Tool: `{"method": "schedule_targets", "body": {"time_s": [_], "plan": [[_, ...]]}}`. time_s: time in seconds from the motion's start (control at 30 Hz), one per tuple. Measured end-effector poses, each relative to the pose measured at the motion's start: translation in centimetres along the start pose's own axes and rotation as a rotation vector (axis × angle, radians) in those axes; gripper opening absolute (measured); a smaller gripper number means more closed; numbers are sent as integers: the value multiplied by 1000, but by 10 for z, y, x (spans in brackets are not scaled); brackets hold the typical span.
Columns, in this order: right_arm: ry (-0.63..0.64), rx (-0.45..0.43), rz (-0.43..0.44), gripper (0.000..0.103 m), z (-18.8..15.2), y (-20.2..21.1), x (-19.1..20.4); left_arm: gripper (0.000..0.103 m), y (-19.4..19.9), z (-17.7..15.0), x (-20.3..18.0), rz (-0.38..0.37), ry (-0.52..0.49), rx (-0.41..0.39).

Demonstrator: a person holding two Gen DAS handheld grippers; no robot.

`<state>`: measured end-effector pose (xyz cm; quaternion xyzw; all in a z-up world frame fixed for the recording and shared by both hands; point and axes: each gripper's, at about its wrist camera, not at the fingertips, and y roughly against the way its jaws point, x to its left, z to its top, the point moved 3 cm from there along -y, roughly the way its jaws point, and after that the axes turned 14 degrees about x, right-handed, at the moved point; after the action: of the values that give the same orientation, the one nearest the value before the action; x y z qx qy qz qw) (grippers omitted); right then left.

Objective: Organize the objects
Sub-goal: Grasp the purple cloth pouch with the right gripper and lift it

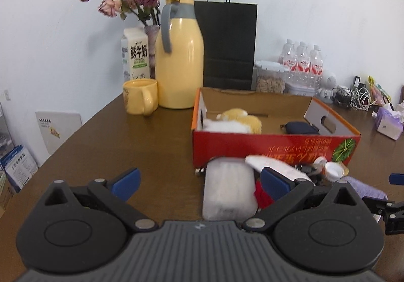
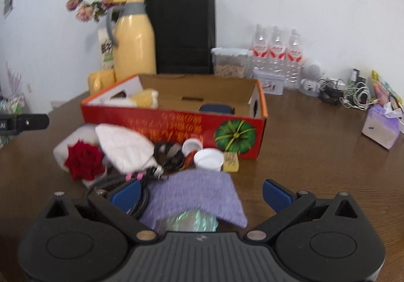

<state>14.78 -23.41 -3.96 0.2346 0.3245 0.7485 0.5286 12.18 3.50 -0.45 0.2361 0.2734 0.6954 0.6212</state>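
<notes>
Brown table [image 1: 106, 145] has bare room on the near-left, w/ its left edge running diagonally back toward the wall; in the right wrist view the near-right stretch is also bare out to the tissue pack [image 2: 381, 127]. Back edge along the wall is crowded: yellow thermos [image 1: 179, 64], yellow mug [image 1: 140, 100], milk carton [image 1: 135, 54], black paper bag [image 1: 228, 44], water bottles [image 1: 303, 62], cable tangle [image 1: 353, 97]. Red cardboard box [image 1: 275, 148] sits mid-table, open top; inside are a white-and-yellow soft item [image 1: 234, 121] at its left end and a dark pouch [image 1: 300, 127] toward the right, middle of the box floor bare. Loose pile lies just in front of the box's near wall: white foam-like block [image 1: 228, 191], white cloth [image 2: 123, 148], red rose [image 2: 84, 158], black cords [image 2: 169, 153], white cup [image 2: 209, 159], small yellow block [image 2: 231, 162], purple knit cloth [image 2: 197, 193] over something shiny green. Left gripper [image 1: 199, 181] jaws wide apart, holding nothing, white block lying between the fingers. Right gripper [image 2: 202, 193] jaws also wide apart, gripping nothing, purple cloth lying between the fingers.
</notes>
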Motion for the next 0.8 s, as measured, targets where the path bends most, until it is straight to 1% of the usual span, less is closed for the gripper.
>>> {"method": "schedule_targets", "body": {"time_s": [0.1, 0.17, 0.23, 0.3, 0.37, 0.47, 0.63, 0.7, 0.73, 0.8], "plan": [[41, 8, 28, 92, 1, -4, 3, 103, 2, -5, 6, 7, 3, 9], [68, 24, 42, 90, 5, -8, 6, 103, 2, -7, 8, 16, 3, 14], [91, 39, 56, 81, 10, -13, 8, 103, 2, -9, 11, 22, 11, 20], [91, 74, 76, 59, 14, -20, 7, 103, 2, -11, 14, 21, 17, 25], [91, 105, 89, 50, 15, -27, 7, 103, 3, -13, 16, 22, 16, 28], [100, 107, 89, 45, 13, -27, 10, 103, 2, -15, 18, 26, 19, 34], [79, 70, 97, 35, 12, -18, 10, 103, -1, -16, 16, 21, 14, 43], [77, 53, 101, 25, 12, -12, 9, 103, -1, -17, 14, 18, 10, 46], [76, 45, 100, 23, 13, -10, 9, 103, -2, -17, 13, 16, 8, 48], [74, 30, 106, 14, 14, -5, 8, 103, -3, -17, 10, 12, 2, 51]]}}
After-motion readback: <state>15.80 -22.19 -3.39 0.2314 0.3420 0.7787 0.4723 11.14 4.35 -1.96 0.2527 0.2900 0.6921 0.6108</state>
